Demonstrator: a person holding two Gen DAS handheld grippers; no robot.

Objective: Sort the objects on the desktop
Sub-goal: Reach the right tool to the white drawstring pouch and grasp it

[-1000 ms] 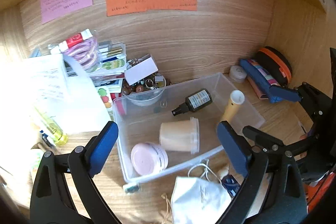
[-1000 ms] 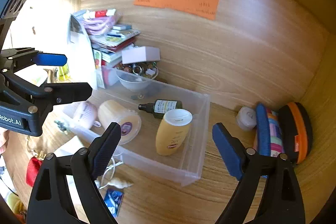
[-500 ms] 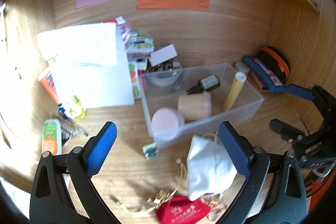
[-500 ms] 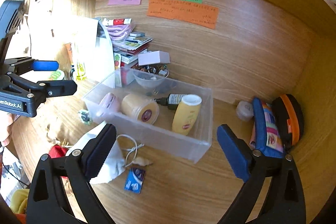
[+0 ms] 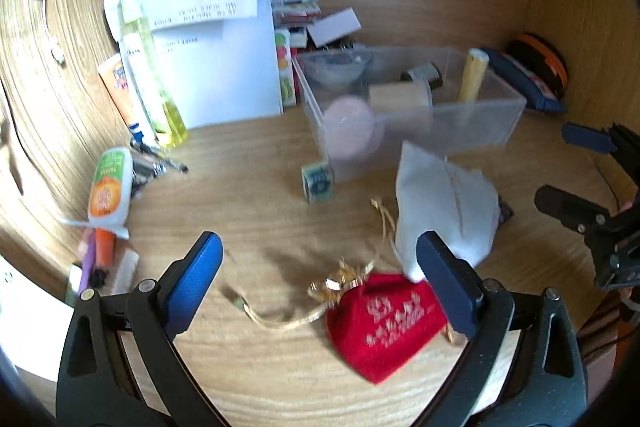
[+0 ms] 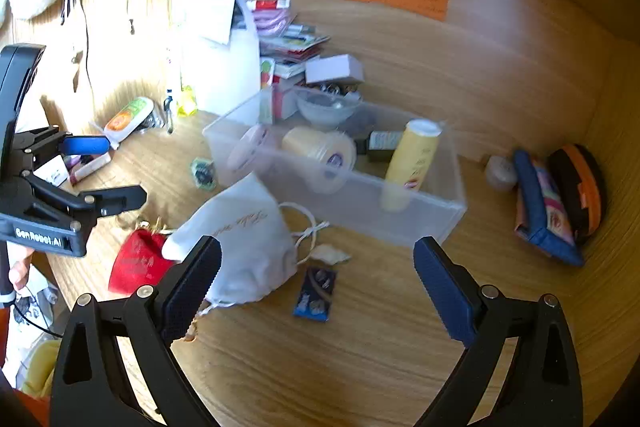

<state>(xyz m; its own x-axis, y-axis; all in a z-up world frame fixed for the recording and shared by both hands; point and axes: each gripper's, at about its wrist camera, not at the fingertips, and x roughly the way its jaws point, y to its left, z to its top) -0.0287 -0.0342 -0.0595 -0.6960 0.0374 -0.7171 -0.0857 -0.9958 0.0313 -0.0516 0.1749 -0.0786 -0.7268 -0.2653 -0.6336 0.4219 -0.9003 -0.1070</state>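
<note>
The left claw (image 5: 320,275) hangs above the table (image 5: 260,211) at the bottom of its own frame, its blue pads spread wide with nothing between them; seen from the right wrist, it juts in from the left edge, angled toward the middle of the frame. The right claw (image 6: 316,279) is likewise spread and empty, low in its frame, and in the left wrist view its dark fingers poke in at the right edge. A red pouch (image 5: 384,323) with pale lettering and a gold cord lies on the table at lower centre of the left view, just inside that claw's right pad. Touching its upper edge is a white drawstring bag (image 5: 444,211), slumped and creased. Behind the bag, toward upper right, stands a clear plastic bin (image 5: 472,131) holding a pink jar (image 5: 350,131), a beige tub (image 5: 400,99) on its side, a dark bottle and a yellow bottle (image 6: 408,163) leaning upright. A small green-patterned cube (image 5: 318,183) rests just beside the bin's near left corner, and a blue packet (image 6: 316,293) lies flat at centre of the right view.
</note>
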